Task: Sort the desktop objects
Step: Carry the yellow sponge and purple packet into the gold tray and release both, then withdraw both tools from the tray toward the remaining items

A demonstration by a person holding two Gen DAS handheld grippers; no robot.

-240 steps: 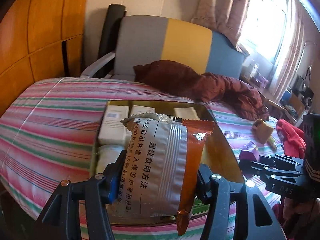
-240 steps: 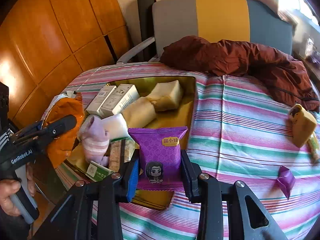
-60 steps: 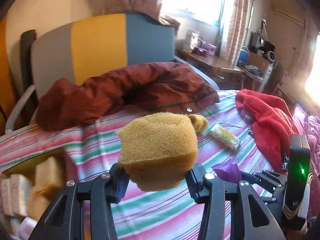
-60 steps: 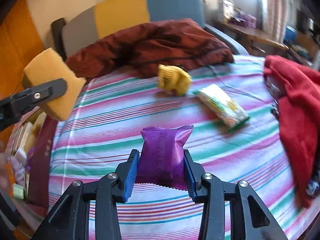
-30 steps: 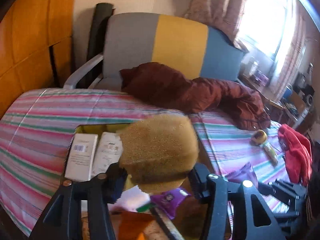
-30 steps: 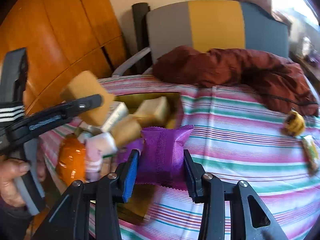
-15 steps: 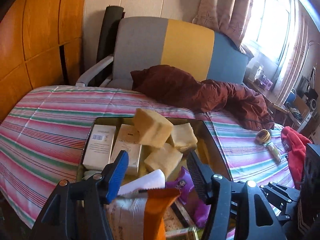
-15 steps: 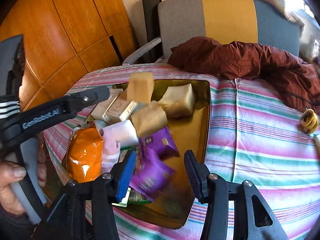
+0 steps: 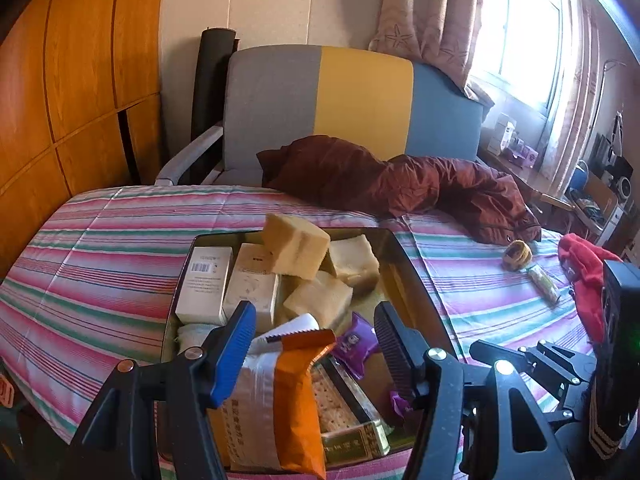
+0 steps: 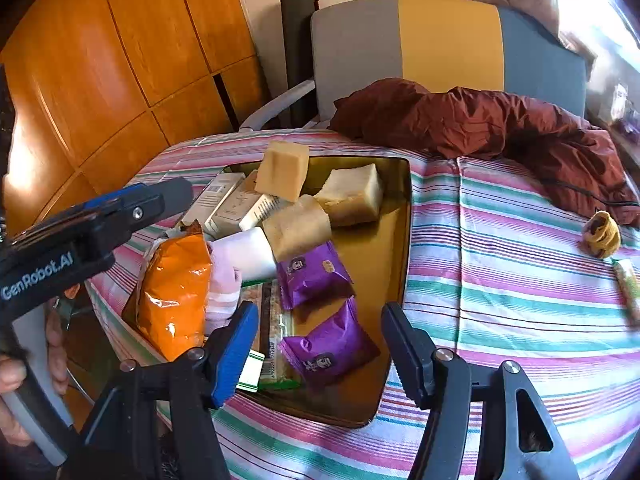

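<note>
While both hand-held grippers, left (image 9: 314,334) and right (image 10: 316,336), are hanging wide open holding nothing, a sponge (image 10: 282,170) is sitting at the tray's (image 10: 396,240) 12 o'clock end.

A striped cloth in pink, green and white (image 10: 500,248) covered the surface that carried everything. Straight ahead of the spread jaws of both grippers a shallow golden tray (image 10: 394,248) (image 9: 404,264) lay flat on it, and beyond the tray, at the cloth's far edge, a rumpled dark red jacket (image 10: 500,124) (image 9: 408,188) sprawled across. Off to the right of the jaws a small yellow bundle (image 10: 601,234) (image 9: 517,255) sat just beside the jacket's hem with a pale green packet (image 10: 629,282) (image 9: 543,283) near it, and a red cloth (image 9: 588,276) lay at the right edge in the left wrist view.
</note>
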